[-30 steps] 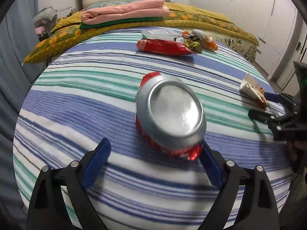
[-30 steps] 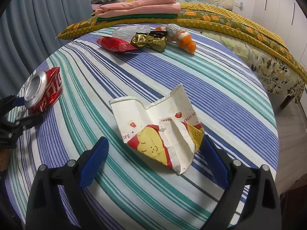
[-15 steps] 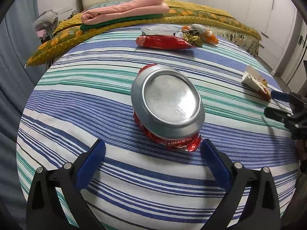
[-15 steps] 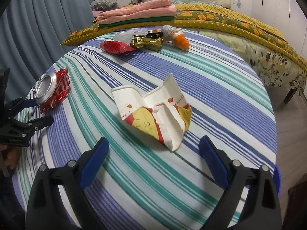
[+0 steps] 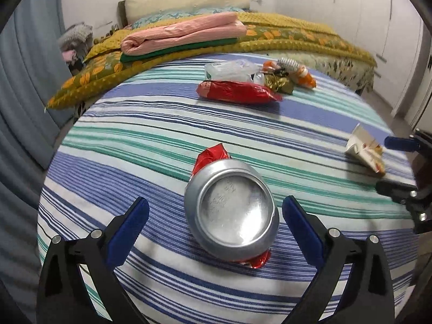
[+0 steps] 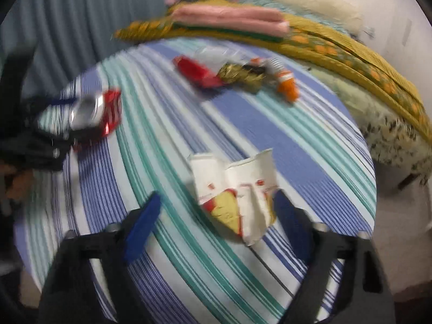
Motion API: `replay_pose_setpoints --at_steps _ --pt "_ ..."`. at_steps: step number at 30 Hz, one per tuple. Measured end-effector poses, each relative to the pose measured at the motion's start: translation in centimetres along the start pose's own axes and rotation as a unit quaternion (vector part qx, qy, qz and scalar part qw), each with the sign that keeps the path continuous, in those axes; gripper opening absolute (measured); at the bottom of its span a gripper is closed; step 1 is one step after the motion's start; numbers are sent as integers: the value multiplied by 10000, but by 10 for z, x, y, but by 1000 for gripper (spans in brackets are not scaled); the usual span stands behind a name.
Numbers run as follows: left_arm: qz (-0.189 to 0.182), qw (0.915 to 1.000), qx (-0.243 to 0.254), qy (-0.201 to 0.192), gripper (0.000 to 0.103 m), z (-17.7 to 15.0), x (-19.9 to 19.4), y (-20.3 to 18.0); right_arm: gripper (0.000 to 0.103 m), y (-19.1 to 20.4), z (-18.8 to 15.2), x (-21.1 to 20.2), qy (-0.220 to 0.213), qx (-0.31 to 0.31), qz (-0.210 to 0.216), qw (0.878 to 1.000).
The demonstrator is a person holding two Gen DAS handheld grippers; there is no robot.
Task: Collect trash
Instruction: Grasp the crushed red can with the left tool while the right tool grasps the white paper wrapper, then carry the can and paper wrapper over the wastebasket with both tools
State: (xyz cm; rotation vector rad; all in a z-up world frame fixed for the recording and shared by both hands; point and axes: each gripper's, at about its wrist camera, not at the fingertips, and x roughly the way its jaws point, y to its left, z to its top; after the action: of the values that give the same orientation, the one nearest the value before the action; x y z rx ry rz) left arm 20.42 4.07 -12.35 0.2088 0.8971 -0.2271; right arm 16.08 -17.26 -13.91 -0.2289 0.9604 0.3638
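Note:
A crushed red drink can [image 5: 230,210] lies on the striped round table [image 5: 151,135], its silver bottom facing me. My left gripper [image 5: 214,222] is open, its blue pads on either side of the can without touching it. A crumpled white paper cup [image 6: 237,191] with yellow and red print lies between the open jaws of my right gripper [image 6: 216,226]. The right wrist view is blurred. The can also shows there at the left [image 6: 97,110], and the cup shows at the right of the left wrist view [image 5: 365,152].
At the table's far side lie a red snack bag [image 5: 236,91], a clear plastic package [image 5: 229,70], a gold wrapper [image 5: 278,82] and an orange-capped bottle [image 5: 297,71]. A bed with folded pink cloth [image 5: 183,31] stands behind. A grey curtain [image 5: 24,81] hangs left.
Both grippers have drawn back and tilted, so the can and the cup sit lower in their views. The right gripper is moving fast. Both stay open.

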Motion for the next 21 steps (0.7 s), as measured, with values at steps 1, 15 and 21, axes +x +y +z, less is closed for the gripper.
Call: replay_pose_setpoints --at_steps 1,15,21 --pt "51 10000 43 0 93 1 1 -2 64 2 1 5 71 -104 -94 9999" --pt "-555 9981 -212 -174 62 6 -26 -10 34 -37 -2 -36 -249 1016 489 9933" --pt "-928 9955 -9 -196 62 9 -39 -55 34 -48 -21 -51 -242 1273 518 9902"
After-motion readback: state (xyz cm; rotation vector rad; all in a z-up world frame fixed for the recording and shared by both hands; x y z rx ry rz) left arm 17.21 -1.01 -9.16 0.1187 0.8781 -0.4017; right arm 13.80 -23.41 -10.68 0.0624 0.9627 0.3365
